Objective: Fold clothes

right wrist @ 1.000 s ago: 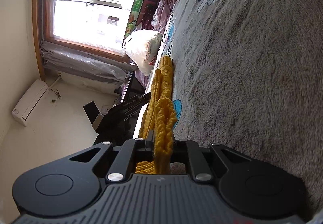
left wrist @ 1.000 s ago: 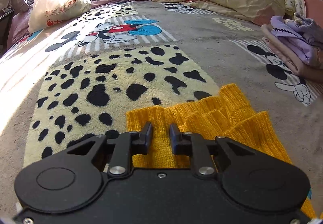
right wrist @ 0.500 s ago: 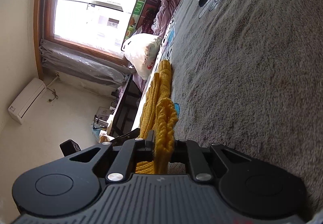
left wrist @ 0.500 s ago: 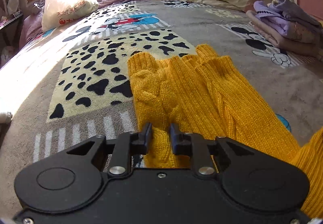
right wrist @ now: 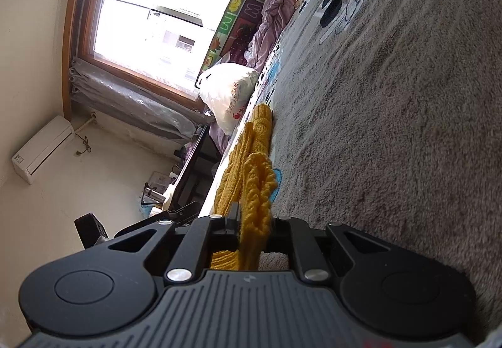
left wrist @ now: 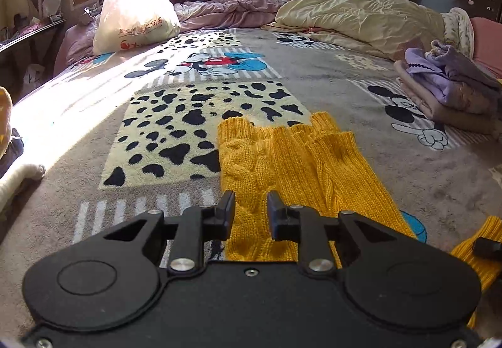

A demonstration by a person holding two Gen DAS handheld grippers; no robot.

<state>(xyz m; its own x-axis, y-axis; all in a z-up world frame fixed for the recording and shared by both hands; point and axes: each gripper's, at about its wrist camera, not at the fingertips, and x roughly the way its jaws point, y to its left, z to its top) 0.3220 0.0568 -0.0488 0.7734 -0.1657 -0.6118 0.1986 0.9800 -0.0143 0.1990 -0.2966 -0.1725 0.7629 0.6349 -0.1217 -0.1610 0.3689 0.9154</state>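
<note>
Left wrist view showed my left tool (left wrist: pixel 250 207) spread over the yellow sweater (left wrist: pixel 295 166), which lay partly folded lengthwise on the bed (left wrist: pixel 360 87). My right tool (right wrist: pixel 252 222) pinched its hem, so I judged cross folds remained.

Sweater (left wrist: pixel 291 166) near end hidden under left gripper (left wrist: pixel 250 207) body, its right part cut by the frame edge; right gripper (right wrist: pixel 252 222) fingertips buried in bunched knit, contact unclear; bag (left wrist: pixel 135 15) print too small to read; folded pile (left wrist: pixel 448 87) clipped at right edge.
</note>
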